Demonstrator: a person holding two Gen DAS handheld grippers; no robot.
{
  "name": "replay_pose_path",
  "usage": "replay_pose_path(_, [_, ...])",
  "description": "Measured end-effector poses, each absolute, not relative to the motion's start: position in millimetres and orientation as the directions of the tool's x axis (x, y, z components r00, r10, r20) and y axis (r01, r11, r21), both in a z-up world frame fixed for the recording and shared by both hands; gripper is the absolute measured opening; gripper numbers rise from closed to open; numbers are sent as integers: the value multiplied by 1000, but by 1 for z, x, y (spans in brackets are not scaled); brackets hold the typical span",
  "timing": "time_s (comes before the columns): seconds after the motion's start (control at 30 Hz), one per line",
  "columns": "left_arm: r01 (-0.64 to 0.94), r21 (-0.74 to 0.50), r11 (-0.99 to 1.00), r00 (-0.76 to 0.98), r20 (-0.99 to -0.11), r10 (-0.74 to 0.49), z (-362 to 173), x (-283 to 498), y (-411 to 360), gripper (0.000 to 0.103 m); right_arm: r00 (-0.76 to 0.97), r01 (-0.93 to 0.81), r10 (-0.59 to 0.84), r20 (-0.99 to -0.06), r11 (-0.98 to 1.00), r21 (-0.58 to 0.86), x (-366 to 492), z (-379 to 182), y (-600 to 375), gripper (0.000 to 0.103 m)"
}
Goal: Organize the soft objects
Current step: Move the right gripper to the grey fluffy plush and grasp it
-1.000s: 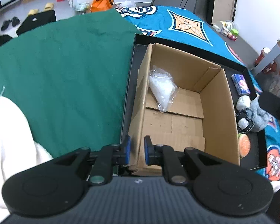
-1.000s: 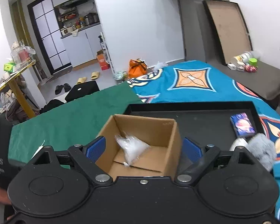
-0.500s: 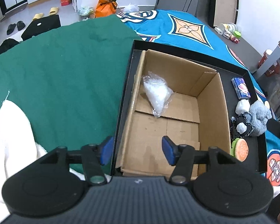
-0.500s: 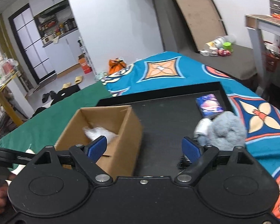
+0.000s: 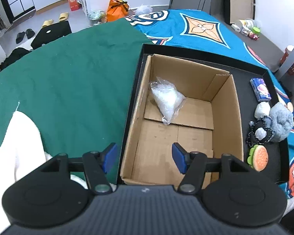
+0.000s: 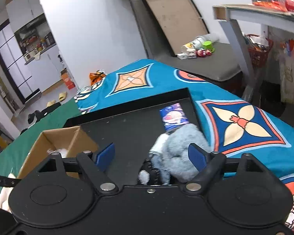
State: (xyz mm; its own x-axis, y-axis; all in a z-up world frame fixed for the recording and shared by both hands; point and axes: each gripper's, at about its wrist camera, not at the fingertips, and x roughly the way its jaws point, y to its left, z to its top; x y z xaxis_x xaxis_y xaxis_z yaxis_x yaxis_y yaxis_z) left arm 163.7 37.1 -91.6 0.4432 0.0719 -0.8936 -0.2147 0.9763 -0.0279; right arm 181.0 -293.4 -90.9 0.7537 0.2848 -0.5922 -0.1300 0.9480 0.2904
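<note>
Left gripper [image 5: 144,157] wide apart, empty, over cardboard box [image 5: 228,105]; right gripper [image 6: 151,155] wide apart around grey plush [image 6: 183,147].

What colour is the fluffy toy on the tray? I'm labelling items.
Grey-blue fluffy toy; clearest in the right wrist view.

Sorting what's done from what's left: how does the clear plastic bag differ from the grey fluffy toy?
The clear plastic bag lies inside the cardboard box; the grey fluffy toy lies outside it on the black tray. The bag is see-through and crinkly with white filling; the toy is opaque and furry. The bag lies alone; the toy crowds against other small items. The open right tongs point at the toy, not the bag. Neither is gripped.
</note>
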Motion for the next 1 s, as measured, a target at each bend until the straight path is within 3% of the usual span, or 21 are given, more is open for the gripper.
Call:
replay_pose_path(0.77, [-244, 126, 962, 317, -927, 202, -104, 193, 9, 61, 714, 38, 212, -668, 940, 339, 216, -144, -337, 79])
replay_pose_path(0.83, [-241, 136, 961, 316, -925, 210, -104, 193, 7, 61, 701, 47, 221, -678, 934, 353, 218, -149, -339, 74])
replay_pose_path(0.9, [-237, 148, 960, 313, -924, 219, -104, 194, 5, 61, 694, 51, 232, -682, 928, 368, 218, -153, -341, 54])
replay_pose_path(1.0, [-232, 152, 961, 314, -923, 222, -104, 194, 4, 61, 693, 65, 226, -685, 926, 371, 218, -155, -343, 42])
